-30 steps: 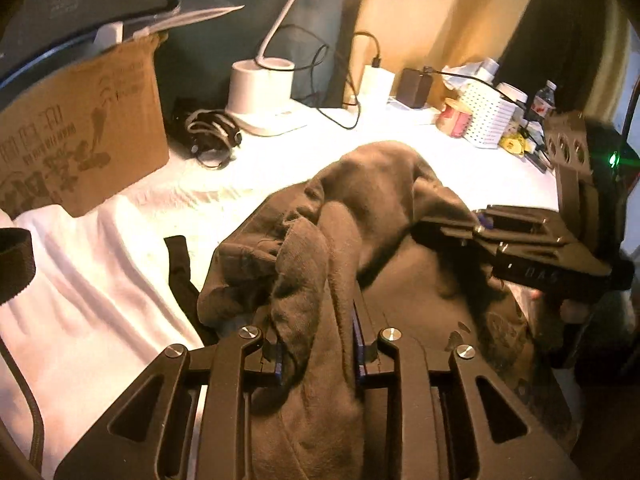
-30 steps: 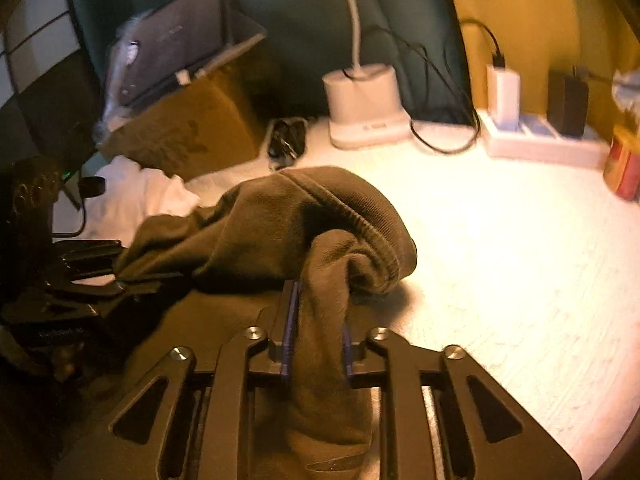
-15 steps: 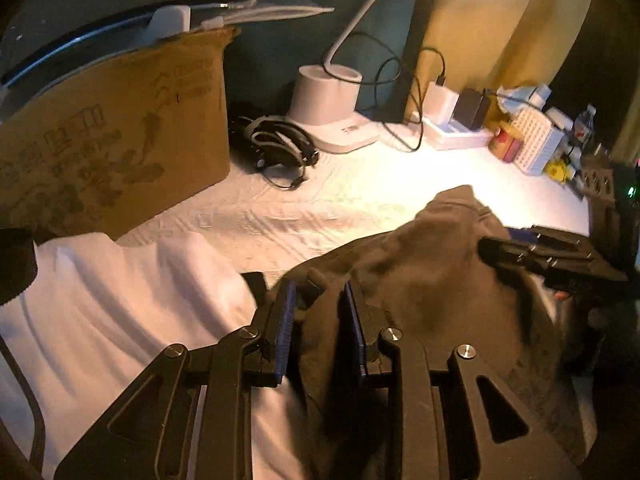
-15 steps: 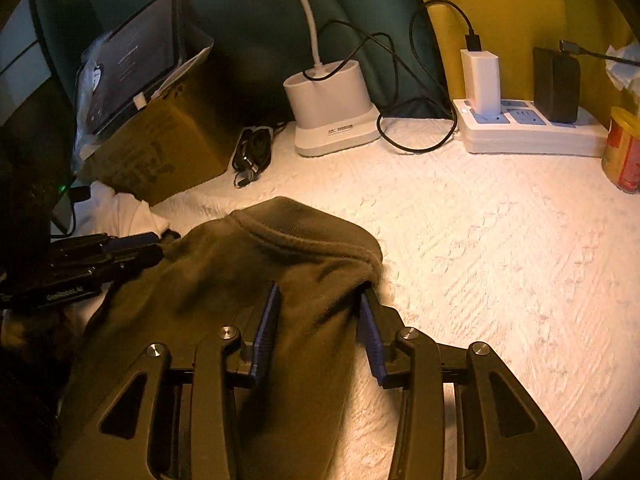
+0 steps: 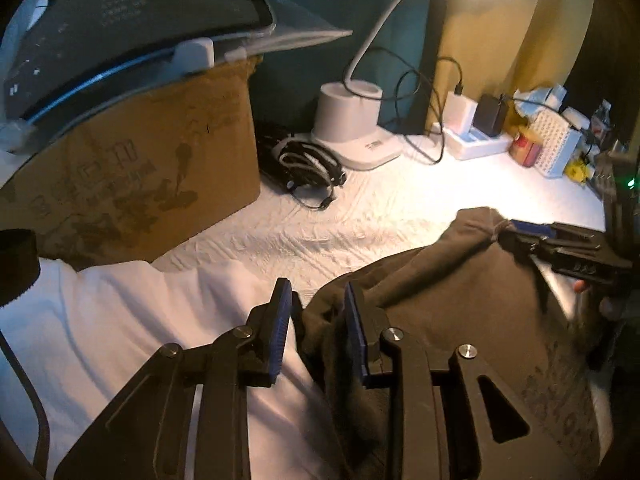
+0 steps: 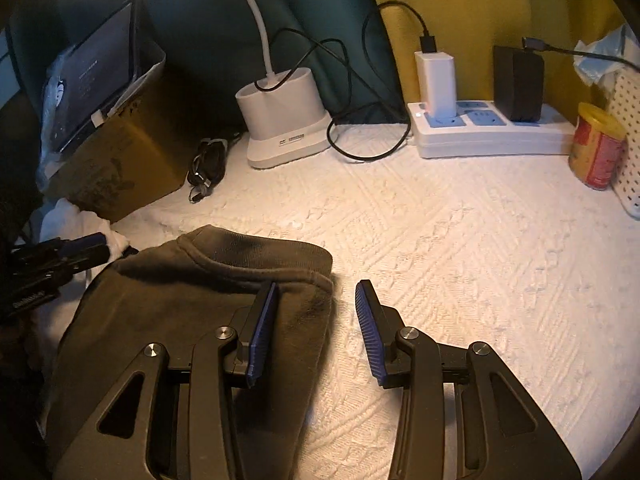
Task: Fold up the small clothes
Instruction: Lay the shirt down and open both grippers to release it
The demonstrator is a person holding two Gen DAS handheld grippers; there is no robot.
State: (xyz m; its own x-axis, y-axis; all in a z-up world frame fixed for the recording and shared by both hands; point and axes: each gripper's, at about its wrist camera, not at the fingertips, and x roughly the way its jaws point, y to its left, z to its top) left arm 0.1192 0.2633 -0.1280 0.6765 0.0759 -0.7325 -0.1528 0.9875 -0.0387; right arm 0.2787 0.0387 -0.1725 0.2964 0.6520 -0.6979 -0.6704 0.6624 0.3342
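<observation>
A dark brown garment (image 5: 460, 300) (image 6: 192, 300) lies spread flat on the white textured table cover (image 6: 460, 260). Its left edge bunches up between the fingers of my left gripper (image 5: 316, 300), which stays shut on that fold above a white cloth (image 5: 120, 320). My right gripper (image 6: 318, 292) stands open at the garment's right corner. Its left finger (image 6: 260, 328) lies over the fabric and its right finger (image 6: 372, 332) over bare cover, so neither pad presses the cloth. In each wrist view the other gripper shows at the garment's far edge: the right gripper (image 5: 520, 236) and the left gripper (image 6: 80, 248).
A cardboard box (image 5: 140, 168) with a tablet (image 5: 120, 12) on it stands at the back left. Beside it are a coiled cable (image 5: 308, 160) and a white lamp base (image 6: 280, 120). A power strip (image 6: 480, 132), a red-yellow can (image 6: 596, 148) and a perforated white basket (image 6: 628, 120) line the back right.
The garment, held up bunched between both grippers a second ago, now lies flat. The right gripper let go of its fold and opened wide. The left gripper moved left, still on its fold.
</observation>
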